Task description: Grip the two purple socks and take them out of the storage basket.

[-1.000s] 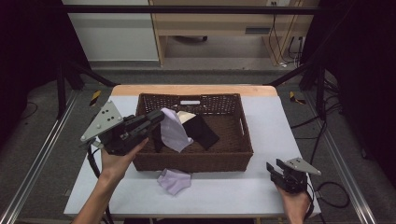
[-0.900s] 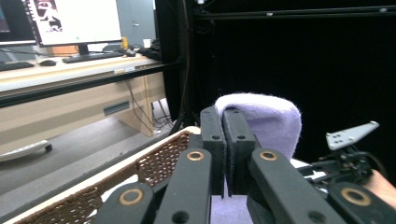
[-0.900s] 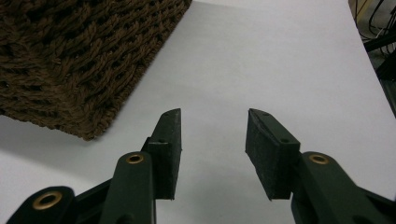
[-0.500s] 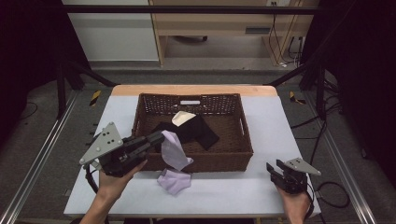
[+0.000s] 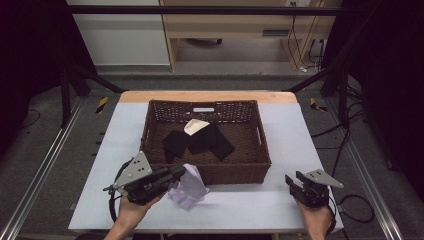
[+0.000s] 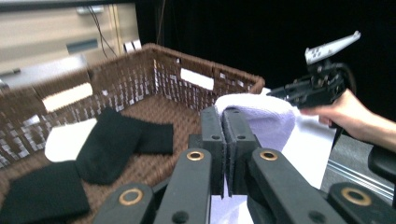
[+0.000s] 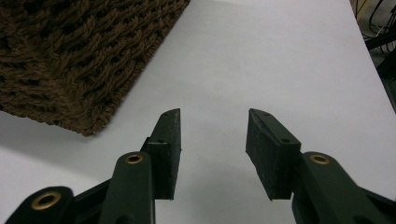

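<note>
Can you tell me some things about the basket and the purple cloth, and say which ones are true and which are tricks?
1. The left hand-held gripper pinches the lilac cloth. True.
2. The lilac cloth lies inside the wicker basket. False: it is on the table in front of the basket.
3. Black cloths lie in the basket. True.
4. The right hand-held gripper holds a black cloth. False: its jaws are apart, with nothing between them.

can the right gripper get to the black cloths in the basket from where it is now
Probably yes. The right gripper is empty with its jaws apart, and the black cloths lie uncovered in the open-topped basket; it would have to lift over the near wall.
</note>
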